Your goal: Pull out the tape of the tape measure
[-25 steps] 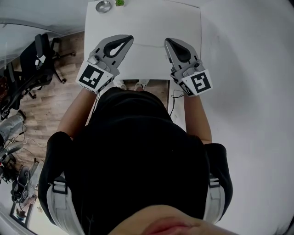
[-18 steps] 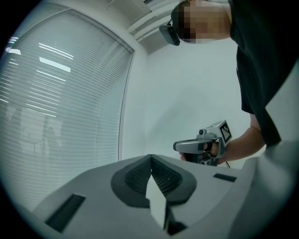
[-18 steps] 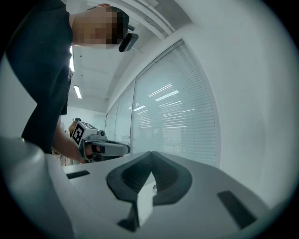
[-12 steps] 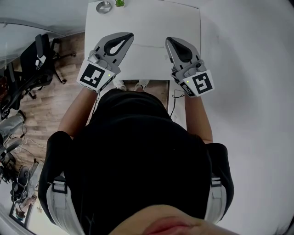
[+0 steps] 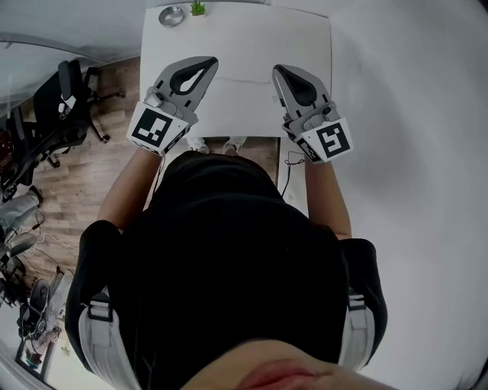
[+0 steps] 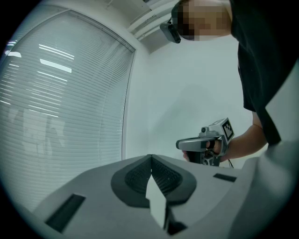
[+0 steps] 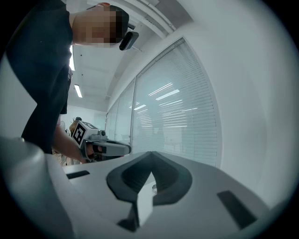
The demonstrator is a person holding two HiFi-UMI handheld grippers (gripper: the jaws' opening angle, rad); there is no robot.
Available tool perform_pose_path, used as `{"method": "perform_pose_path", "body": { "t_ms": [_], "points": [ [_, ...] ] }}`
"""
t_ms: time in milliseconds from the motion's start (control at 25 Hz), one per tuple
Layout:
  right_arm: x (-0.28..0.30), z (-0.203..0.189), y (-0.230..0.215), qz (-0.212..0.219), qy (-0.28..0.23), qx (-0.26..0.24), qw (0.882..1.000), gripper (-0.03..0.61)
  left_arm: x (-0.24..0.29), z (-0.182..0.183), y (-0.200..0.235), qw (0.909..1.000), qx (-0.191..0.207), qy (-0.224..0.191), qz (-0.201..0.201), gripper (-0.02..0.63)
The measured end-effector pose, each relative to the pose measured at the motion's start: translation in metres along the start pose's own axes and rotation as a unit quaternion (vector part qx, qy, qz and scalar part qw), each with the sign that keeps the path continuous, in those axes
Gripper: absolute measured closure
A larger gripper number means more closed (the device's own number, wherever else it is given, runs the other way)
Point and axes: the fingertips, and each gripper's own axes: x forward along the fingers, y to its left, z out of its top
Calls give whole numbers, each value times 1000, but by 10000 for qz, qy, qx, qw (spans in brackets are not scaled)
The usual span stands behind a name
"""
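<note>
We've got left fingers (image 5: 210,64) and right fingers (image 5: 278,71) pressed together, empty, over the bench (image 5: 252,38); the tape measure (image 5: 171,14), probably that round silver thing, sits far ahead, nearer our left.

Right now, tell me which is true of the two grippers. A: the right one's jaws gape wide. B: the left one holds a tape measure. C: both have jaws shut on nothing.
C: the left gripper and the right gripper each show jaws closed together, nothing between.
</note>
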Motion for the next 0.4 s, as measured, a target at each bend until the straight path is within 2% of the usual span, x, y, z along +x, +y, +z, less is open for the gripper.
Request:
{"method": "perform_pose_path", "body": {
  "t_ms": [240, 400],
  "points": [
    [2, 1, -4, -2, -15, -26, 10000, 575, 5, 12, 0, 9998, 53, -214, -20, 603],
    [2, 0, -4, 2, -17, -8, 10000, 575, 3, 0, 2, 10000, -77, -6, 24, 603]
  ]
}}
